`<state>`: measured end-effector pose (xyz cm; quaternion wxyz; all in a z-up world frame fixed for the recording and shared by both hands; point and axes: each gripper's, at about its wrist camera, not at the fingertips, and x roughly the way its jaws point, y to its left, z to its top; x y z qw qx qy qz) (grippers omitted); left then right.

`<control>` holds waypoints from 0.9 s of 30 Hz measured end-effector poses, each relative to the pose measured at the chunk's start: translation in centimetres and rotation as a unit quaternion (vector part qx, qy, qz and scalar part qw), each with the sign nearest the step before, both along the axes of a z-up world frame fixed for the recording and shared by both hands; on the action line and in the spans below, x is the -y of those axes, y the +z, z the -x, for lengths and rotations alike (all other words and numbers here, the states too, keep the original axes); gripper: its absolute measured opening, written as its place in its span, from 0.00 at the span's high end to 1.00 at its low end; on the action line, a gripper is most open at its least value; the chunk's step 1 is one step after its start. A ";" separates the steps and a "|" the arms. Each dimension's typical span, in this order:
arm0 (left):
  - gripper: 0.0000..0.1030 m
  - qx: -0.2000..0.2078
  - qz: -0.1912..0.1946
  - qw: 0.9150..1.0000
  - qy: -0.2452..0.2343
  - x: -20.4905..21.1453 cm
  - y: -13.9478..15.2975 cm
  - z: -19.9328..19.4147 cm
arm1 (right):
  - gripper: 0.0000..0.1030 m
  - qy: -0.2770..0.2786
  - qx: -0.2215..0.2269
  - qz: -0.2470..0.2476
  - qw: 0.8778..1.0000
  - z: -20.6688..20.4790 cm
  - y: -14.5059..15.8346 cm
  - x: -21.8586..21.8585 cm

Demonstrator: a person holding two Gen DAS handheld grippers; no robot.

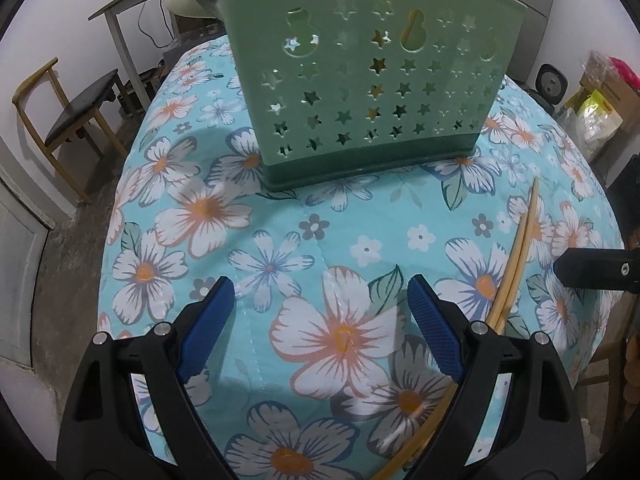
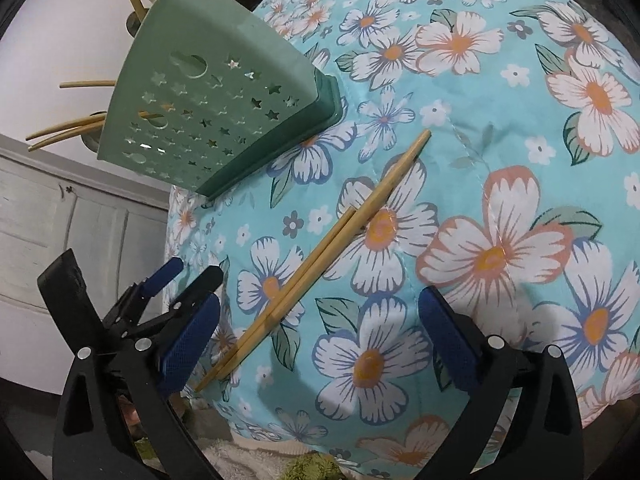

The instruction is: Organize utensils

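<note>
A green perforated utensil holder (image 1: 368,80) stands on the floral tablecloth; it also shows in the right wrist view (image 2: 208,116), with several chopsticks (image 2: 68,130) sticking out of its top. A pair of bamboo chopsticks (image 2: 320,256) lies flat on the cloth, also seen in the left wrist view (image 1: 516,256) beside my left gripper's right finger. My left gripper (image 1: 320,320) is open and empty, a little short of the holder. My right gripper (image 2: 320,340) is open and empty, just above the near half of the loose chopsticks. The left gripper (image 2: 172,284) shows at the right wrist view's lower left.
The table is covered by a blue floral cloth (image 1: 280,240). A wooden chair (image 1: 68,120) and a side table (image 1: 128,12) stand at the left. Bags and boxes (image 1: 600,100) sit at the right. A white cabinet door (image 2: 60,220) is beyond the table edge.
</note>
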<state>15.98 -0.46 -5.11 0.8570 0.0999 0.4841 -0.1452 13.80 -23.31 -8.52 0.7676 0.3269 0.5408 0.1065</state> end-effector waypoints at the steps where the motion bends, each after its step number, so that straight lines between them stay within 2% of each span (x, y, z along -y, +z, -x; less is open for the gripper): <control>1: 0.18 0.000 -0.001 1.000 -0.001 0.1 0.0 0.0 | 0.06 0.001 0.002 -0.001 1.000 0.0 0.0 0.0; 7: 0.18 -0.007 -0.004 1.000 -0.003 0.2 -0.5 0.1 | 0.06 0.028 0.013 0.017 0.999 0.8 0.5 0.4; 10: 0.18 -0.013 -0.007 1.000 -0.003 0.2 -1.0 0.0 | 0.06 0.033 0.003 0.022 0.999 0.7 0.8 0.2; 12: 0.18 -0.016 -0.004 1.000 -0.003 0.0 -1.1 -0.1 | 0.06 0.028 0.005 0.010 1.000 0.7 1.1 0.2; 14: 0.18 -0.020 0.000 1.000 -0.002 -0.1 -1.2 -0.3 | 0.10 0.015 0.022 -0.034 0.999 1.0 1.5 0.6; 17: 0.18 -0.022 0.003 1.000 -0.001 -0.3 -1.1 -0.4 | 0.19 -0.002 0.019 -0.088 0.996 1.0 1.1 1.0; 21: 0.18 -0.023 0.003 1.000 0.001 -0.3 -1.0 -0.5 | 0.38 -0.026 -0.006 -0.146 0.989 0.7 -0.4 1.7; 27: 0.18 -0.024 0.002 1.000 0.002 -0.4 -1.1 -0.7 | 0.56 -0.049 -0.036 -0.156 0.986 0.4 -1.9 2.1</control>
